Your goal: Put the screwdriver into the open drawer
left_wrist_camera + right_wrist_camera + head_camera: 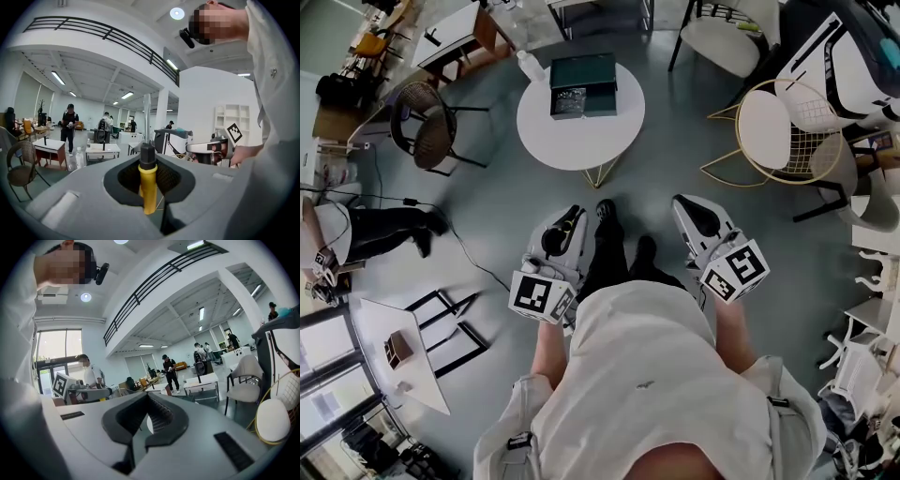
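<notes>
We carry the screwdriver (pixel 149 187) upright in the left gripper (pixel 562 230), whose jaws are clenched on its yellow handle with the black cap poking out far of the pads; held like that it should travel without slipping. The right gripper (pixel 694 216) is closed on nothing, so we judge it idle. Both hang near our body; the open drawer (pixel 571 101) waits on the far round table (pixel 542 141), well apart from us, so the approach comes first.
</notes>
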Available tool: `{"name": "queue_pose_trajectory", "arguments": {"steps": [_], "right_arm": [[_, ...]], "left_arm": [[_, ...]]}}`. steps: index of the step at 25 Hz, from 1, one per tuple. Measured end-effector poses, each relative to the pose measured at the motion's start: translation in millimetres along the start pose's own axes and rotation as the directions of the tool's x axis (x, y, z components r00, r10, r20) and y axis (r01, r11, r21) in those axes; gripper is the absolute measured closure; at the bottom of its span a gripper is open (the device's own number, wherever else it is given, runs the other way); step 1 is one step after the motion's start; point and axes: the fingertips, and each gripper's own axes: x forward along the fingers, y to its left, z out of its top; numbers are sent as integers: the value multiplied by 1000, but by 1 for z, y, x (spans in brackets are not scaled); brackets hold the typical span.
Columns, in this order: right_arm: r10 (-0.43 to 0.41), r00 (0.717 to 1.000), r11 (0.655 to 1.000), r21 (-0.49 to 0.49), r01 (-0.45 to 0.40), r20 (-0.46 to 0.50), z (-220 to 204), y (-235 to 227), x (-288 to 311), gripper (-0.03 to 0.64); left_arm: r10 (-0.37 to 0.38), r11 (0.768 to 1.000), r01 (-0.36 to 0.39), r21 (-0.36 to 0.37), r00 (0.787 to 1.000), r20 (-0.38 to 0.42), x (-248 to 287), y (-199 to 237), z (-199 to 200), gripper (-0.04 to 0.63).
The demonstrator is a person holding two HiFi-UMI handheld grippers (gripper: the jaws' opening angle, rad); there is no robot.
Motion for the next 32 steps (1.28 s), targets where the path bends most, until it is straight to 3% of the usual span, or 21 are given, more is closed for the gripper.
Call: {"name": "queue_pose_trajectory", "arguments": {"steps": [11,21,28,32], "right_arm": [[-71,997,997,-27,70,-10,23,-32,49,611],[-99,995,994,-38,99,11,66,-54,144,611],[-134,991,990,-33,134,17,80,-65,194,611],[-144,989,989,-32,145,18,85,-69,222,611]], "left_arm": [[-87,996,87,-5,995,55,63,50,24,548],[-150,989,150,7,986,69,119,138,54,548],[-224,974,226,-26,972,69,149,184,65,548],[-302,950,306,-60,951,68,159,200,65,548]]}}
